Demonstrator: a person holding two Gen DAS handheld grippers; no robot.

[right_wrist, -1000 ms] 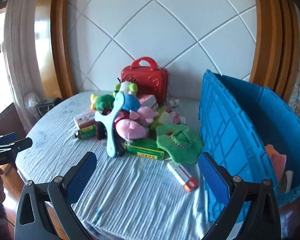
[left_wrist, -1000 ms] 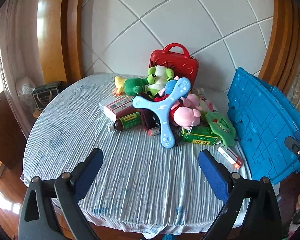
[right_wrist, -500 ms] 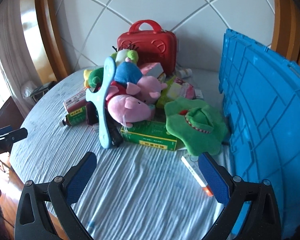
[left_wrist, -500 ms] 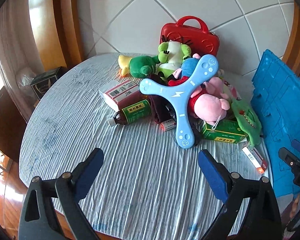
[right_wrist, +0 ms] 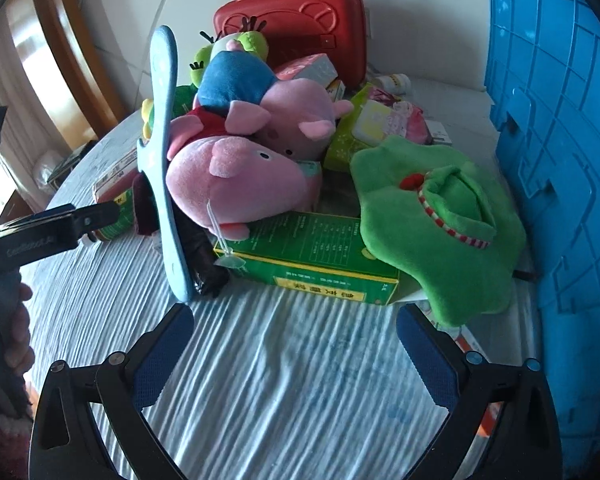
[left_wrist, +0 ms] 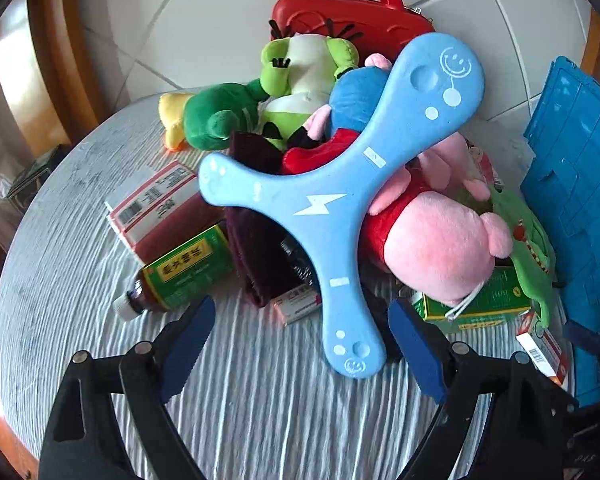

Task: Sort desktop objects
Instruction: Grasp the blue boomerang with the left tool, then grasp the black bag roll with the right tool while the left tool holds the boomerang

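A pile of objects lies on the round table. A light-blue three-armed boomerang (left_wrist: 332, 200) leans on pink pig plush toys (left_wrist: 440, 248), and shows edge-on in the right wrist view (right_wrist: 162, 160). A green box (right_wrist: 312, 256) lies under the pigs (right_wrist: 252, 176), beside a green plush (right_wrist: 440, 216). A brown bottle with a green label (left_wrist: 180, 272) and a red-white box (left_wrist: 156, 208) lie at left. My left gripper (left_wrist: 300, 344) is open, just before the boomerang's lower arm. My right gripper (right_wrist: 296, 344) is open, just before the green box.
A red toy suitcase (left_wrist: 348, 20) stands at the back against the tiled wall. A blue plastic crate (right_wrist: 556, 160) stands at the right edge of the table. A green frog plush (left_wrist: 300, 80) and small medicine boxes (left_wrist: 540, 348) lie in the pile. The cloth (right_wrist: 292, 400) is striped blue-white.
Both grippers have moved forward and down toward the pile; the objects now loom much larger. Both stay open. Nothing on the table has moved.
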